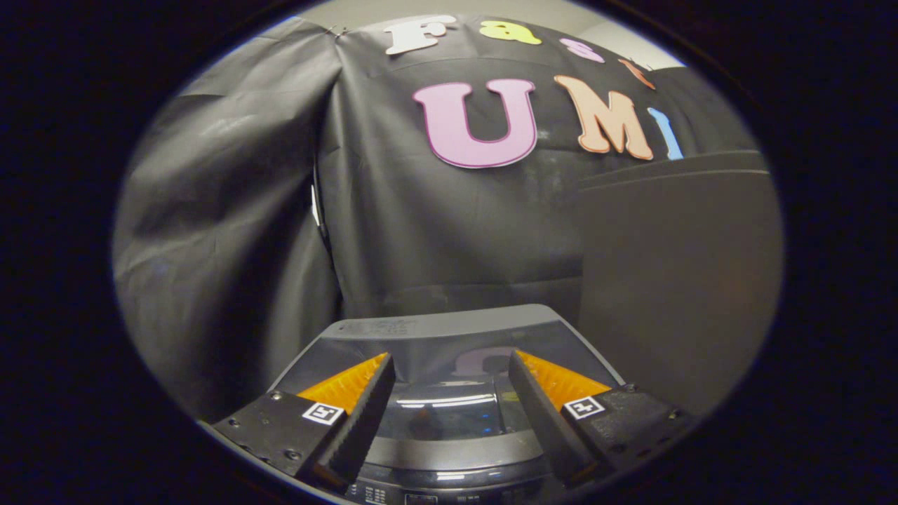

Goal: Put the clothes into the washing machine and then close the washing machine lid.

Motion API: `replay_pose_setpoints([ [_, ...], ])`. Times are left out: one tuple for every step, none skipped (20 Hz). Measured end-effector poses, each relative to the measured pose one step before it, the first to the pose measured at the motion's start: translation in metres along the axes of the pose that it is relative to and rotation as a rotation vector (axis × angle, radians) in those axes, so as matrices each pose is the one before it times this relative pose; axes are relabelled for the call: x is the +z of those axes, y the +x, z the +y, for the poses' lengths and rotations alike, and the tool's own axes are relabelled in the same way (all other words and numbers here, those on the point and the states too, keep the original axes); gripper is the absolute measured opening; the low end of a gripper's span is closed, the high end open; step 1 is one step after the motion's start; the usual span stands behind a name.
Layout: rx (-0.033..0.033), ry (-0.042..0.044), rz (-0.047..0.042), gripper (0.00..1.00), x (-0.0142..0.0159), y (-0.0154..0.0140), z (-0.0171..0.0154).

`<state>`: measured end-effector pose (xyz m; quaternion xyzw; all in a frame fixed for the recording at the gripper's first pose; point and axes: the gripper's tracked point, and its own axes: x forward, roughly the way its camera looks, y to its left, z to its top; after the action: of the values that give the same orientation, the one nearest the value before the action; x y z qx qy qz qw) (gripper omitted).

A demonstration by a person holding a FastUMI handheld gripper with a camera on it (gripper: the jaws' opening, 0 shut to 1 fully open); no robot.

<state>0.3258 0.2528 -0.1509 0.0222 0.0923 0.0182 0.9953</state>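
Observation:
A grey top-loading washing machine [449,330] stands just below and ahead of my fingers, against the black cloth wall. Its glossy dark lid [449,410] lies flat and closed, mirroring the wall behind. My gripper [449,368] hovers above the lid, open, with a wide gap and nothing between its fingers. The left finger [365,414] and the right finger [544,414] frame the lid's middle. No clothes are to be seen.
A tall dark flat panel [673,280] stands to the right of the machine, close beside it. Black cloth [231,245] hangs behind and to the left, with a fold at the corner.

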Motion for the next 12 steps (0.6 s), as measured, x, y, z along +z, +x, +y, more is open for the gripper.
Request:
replay_pose_setpoints([
  [-0.00720,-0.00712,0.00711,0.98,-0.00130,0.00024,-0.00146],
  [-0.00972,-0.00672,0.00309,0.98,-0.00164,-0.00097,-0.00410],
  [-0.00187,-0.00246,0.00681,0.98,-0.00216,-0.00149,-0.00362],
  [-0.00171,-0.00384,0.00400,0.97,-0.00327,-0.00157,-0.00409],
  [-0.00522,-0.00952,0.00382,0.97,-0.00311,-0.00224,-0.00336],
  [-0.00475,-0.00849,0.00787,0.97,-0.00214,-0.00178,-0.00291],
  [-0.00128,-0.00467,0.00668,0.97,-0.00159,-0.00128,-0.00180],
  [0.00101,-0.00671,0.00704,0.97,-0.00057,-0.00242,-0.00118],
  [0.00038,-0.00676,0.00225,0.97,0.00101,-0.00412,-0.00154],
  [0.00400,-0.00474,-0.00226,0.97,0.00178,-0.00545,-0.00047],
  [0.00207,-0.00233,-0.00297,0.97,0.00341,-0.00425,-0.00057],
  [0.00125,0.00130,-0.00152,0.97,0.00192,-0.00449,-0.00109],
])
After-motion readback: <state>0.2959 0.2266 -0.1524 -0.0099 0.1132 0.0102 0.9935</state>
